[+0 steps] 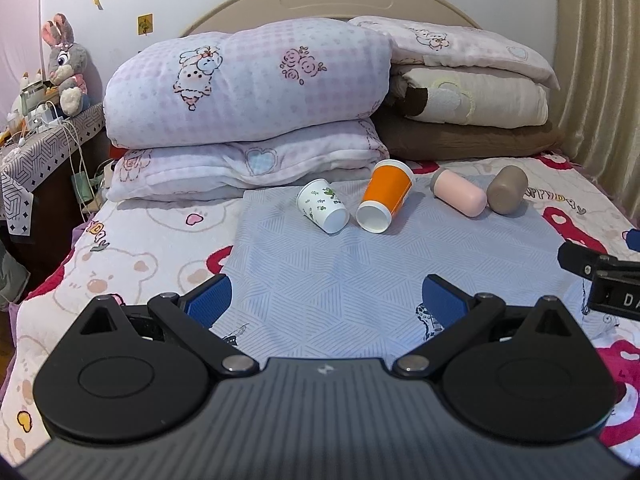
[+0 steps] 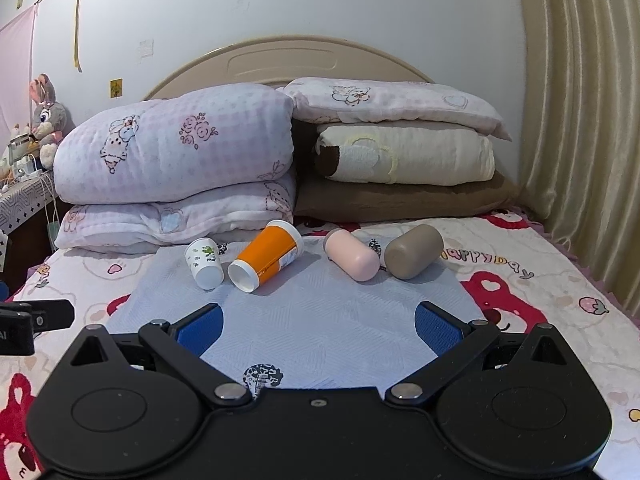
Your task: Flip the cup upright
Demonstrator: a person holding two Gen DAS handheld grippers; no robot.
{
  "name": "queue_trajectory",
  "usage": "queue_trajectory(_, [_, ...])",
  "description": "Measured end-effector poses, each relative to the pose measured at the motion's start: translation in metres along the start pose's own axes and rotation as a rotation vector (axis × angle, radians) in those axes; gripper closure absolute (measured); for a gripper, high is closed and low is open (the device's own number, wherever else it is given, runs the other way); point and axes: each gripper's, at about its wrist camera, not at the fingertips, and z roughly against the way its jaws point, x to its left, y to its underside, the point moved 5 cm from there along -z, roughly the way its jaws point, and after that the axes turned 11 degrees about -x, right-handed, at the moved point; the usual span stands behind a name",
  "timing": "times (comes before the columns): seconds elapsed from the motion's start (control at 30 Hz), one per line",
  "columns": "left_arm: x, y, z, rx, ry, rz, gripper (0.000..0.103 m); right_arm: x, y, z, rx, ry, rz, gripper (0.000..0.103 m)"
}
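Note:
Several cups lie on their sides on a light blue mat (image 1: 340, 264) on the bed: a white cup with green leaf print (image 1: 322, 206) (image 2: 204, 263), an orange cup with white rim (image 1: 386, 196) (image 2: 266, 255), a pink cup (image 1: 459, 193) (image 2: 352, 255) and a brown cup (image 1: 507, 189) (image 2: 414, 251). The white and orange cups' mouths face me. My left gripper (image 1: 326, 300) is open and empty, well short of the cups. My right gripper (image 2: 318, 330) is open and empty, also short of them.
Folded quilts (image 1: 248, 92) and stacked pillows (image 1: 468, 96) lie behind the cups against the headboard. A bedside table (image 1: 44, 148) with a plush rabbit stands at left. A curtain (image 2: 580, 120) hangs at right. The other gripper's edge (image 1: 600, 280) shows at right.

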Motion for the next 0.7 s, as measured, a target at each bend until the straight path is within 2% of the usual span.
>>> queue_trajectory(0.3, [0.004, -0.003, 0.008, -0.035, 0.013, 0.014, 0.0, -0.001, 0.002, -0.003, -0.003, 0.011, 0.004, 0.0])
queue_trajectory(0.53, [0.007, -0.004, 0.003, 0.003, 0.013, 0.0, 0.0, -0.001, 0.003, -0.003, 0.006, 0.005, 0.002, 0.0])
queue_trajectory(0.6, [0.008, -0.008, 0.002, 0.014, 0.021, -0.004, 0.0, 0.001, 0.002, -0.004, -0.005, 0.01, 0.017, 0.0])
queue_trajectory(0.7, [0.011, -0.019, 0.003, -0.012, 0.026, -0.008, 0.0, 0.007, 0.0, -0.007, -0.028, 0.026, 0.078, 0.0])
